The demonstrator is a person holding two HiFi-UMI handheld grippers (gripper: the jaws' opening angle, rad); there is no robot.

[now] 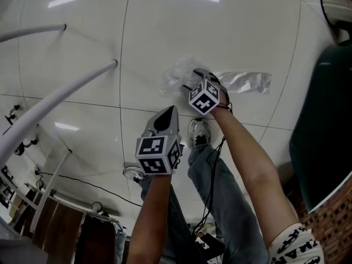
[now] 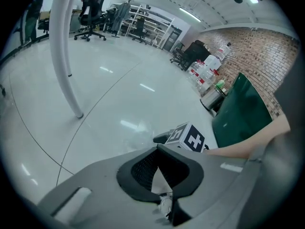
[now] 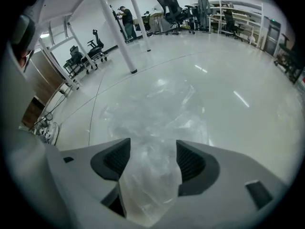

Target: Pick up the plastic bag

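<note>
A clear, crumpled plastic bag (image 1: 231, 80) lies on the glossy white floor. My right gripper (image 1: 197, 73) reaches down onto its left end. In the right gripper view the bag (image 3: 157, 113) bunches up between the wide-apart jaws of the right gripper (image 3: 153, 149), and the pads do not press on it. My left gripper (image 1: 171, 110) hangs nearer me, short of the bag, its tips together with nothing in them. In the left gripper view the left gripper (image 2: 158, 149) points toward the right gripper's marker cube (image 2: 189, 138).
Two white slanted poles (image 1: 55, 100) stand at the left. A dark green panel (image 1: 324, 131) stands at the right by a brick wall (image 2: 259, 56). The person's jeans and a shoe (image 1: 199, 131) are below the grippers, with cables (image 1: 82, 183) on the floor.
</note>
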